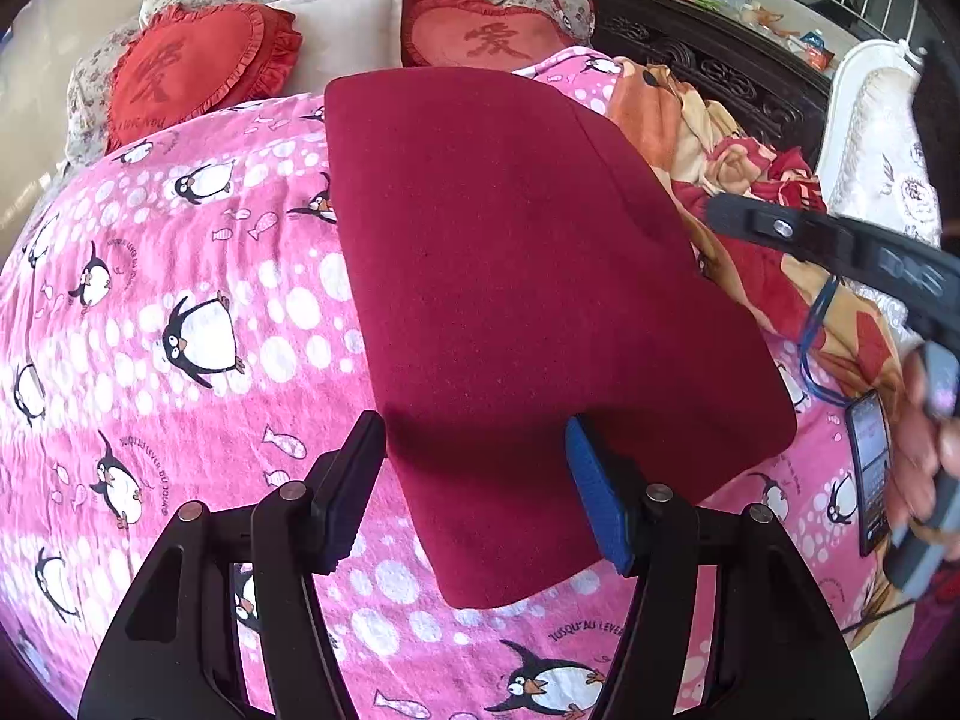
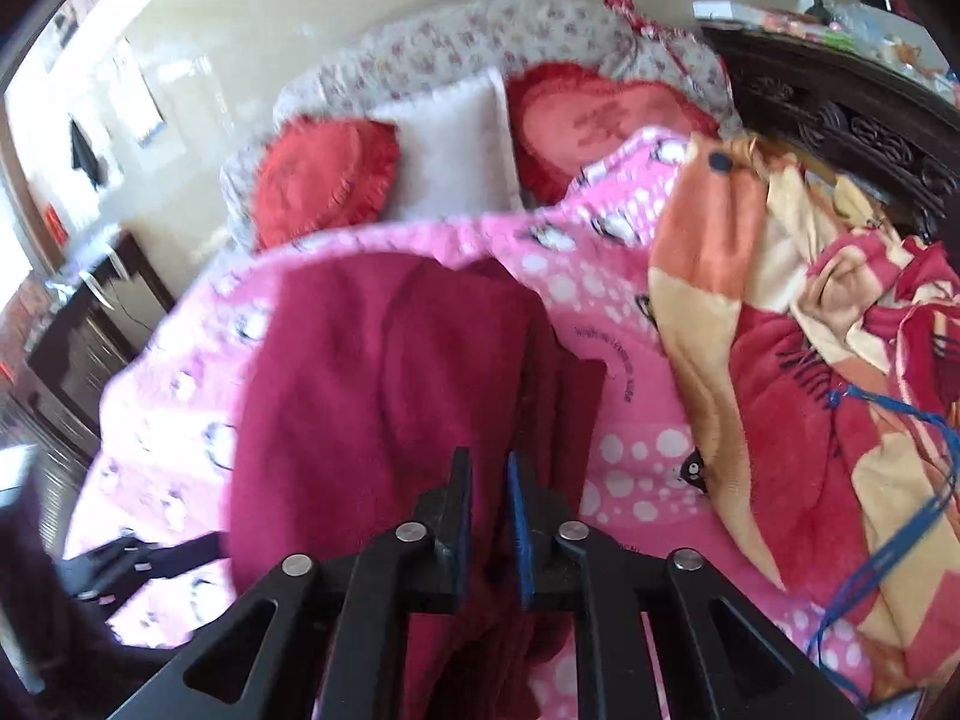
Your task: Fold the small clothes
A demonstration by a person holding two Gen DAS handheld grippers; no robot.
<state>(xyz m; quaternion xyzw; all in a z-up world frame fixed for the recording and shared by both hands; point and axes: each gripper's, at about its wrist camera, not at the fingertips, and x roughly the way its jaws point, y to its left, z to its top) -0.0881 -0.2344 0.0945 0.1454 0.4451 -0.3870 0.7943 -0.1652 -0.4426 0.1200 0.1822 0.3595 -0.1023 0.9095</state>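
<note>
Maroon cloth [image 1: 528, 312] lies flat on the pink penguin blanket [image 1: 198, 276], its near edge between the spread jaws of the left gripper [image 1: 474, 492], pads not pressing it. Right gripper [image 2: 487, 516] is nearly closed, pinching a bunched fold of the cloth at its right side. My read: fold step in progress, so close left on the near edge first, then carry the right fold across low and even, or the layer drags and skews.

Both wrist views look steeply down from close above the pink bedspread [image 1: 180, 312], facing the far pillows. They share the maroon cloth [image 1: 528, 300].
</note>
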